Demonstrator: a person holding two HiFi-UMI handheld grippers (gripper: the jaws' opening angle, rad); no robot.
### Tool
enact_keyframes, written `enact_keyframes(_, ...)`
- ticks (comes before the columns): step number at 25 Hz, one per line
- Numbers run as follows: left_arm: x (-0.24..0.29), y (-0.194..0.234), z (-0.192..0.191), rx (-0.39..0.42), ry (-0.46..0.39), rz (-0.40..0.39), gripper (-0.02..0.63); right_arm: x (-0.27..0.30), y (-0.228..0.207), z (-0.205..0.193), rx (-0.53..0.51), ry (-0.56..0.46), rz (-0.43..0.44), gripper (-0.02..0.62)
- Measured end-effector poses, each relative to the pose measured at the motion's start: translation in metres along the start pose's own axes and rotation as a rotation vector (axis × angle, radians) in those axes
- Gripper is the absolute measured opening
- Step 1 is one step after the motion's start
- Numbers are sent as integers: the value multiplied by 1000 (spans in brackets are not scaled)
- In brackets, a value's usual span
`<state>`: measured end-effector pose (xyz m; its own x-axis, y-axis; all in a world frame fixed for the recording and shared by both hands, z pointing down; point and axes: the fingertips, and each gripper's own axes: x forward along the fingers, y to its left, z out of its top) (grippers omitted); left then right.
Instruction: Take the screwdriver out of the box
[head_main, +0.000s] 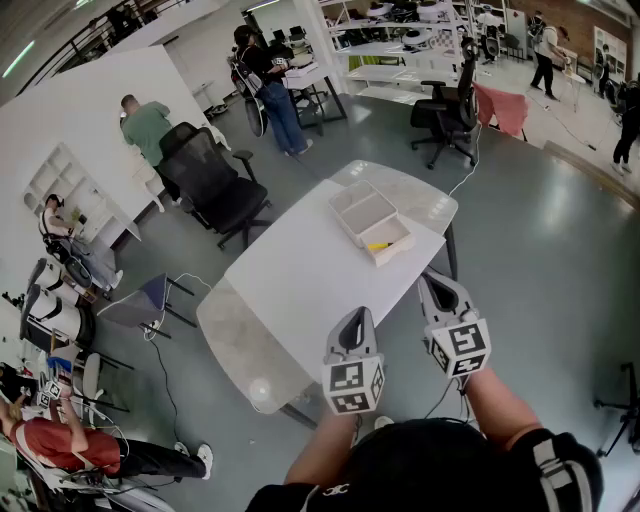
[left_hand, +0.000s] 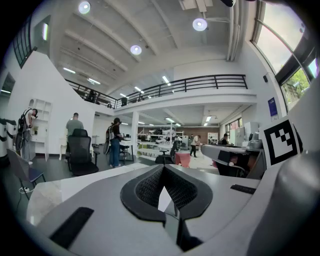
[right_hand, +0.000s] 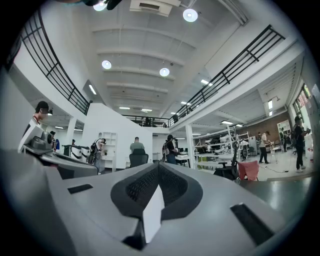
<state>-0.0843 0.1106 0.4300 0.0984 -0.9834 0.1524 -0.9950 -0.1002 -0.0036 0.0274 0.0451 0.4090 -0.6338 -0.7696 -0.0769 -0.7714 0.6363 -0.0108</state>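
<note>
Both pairs of jaws are pressed together with nothing gripped. The left gripper view shows the left gripper (left_hand: 162, 172) with its dark ribbed pads meeting at the tip, and only a thin white sliver of the counter (head_main: 290, 280) shows through the gap behind them. The right gripper view shows the same for the right gripper (right_hand: 158, 170). From the head view, both grippers hang on the near side of the box (head_main: 372, 222), well apart from it and pointing toward it. The left one is over the white counter and the right one is just off the counter's right edge. The box is a shallow, open, pale tray with two compartments, sitting on the counter. The screwdriver (head_main: 379, 245), with a yellow part plain to see, lies in the compartment nearer the grippers, untouched. A black office chair (head_main: 215, 190) stands on the grey floor to the left of the box, off the counter. Several people stand or sit farther off, beyond and to the left of the box, in the open hall.
</note>
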Motion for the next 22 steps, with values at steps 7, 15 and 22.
enact_keyframes(7, -2, -15, 0, -3, -8, 10, 14, -10, -12, -4, 8, 12, -10, 12)
enact_keyframes(15, -8, -40, 1, 1, -13, 25, 14, -30, -21, 1, 10, 6, 15, 12)
enact_keyframes(22, -13, -68, -3, 2, -19, 51, 14, -57, -33, -2, 0, 8, 50, 12)
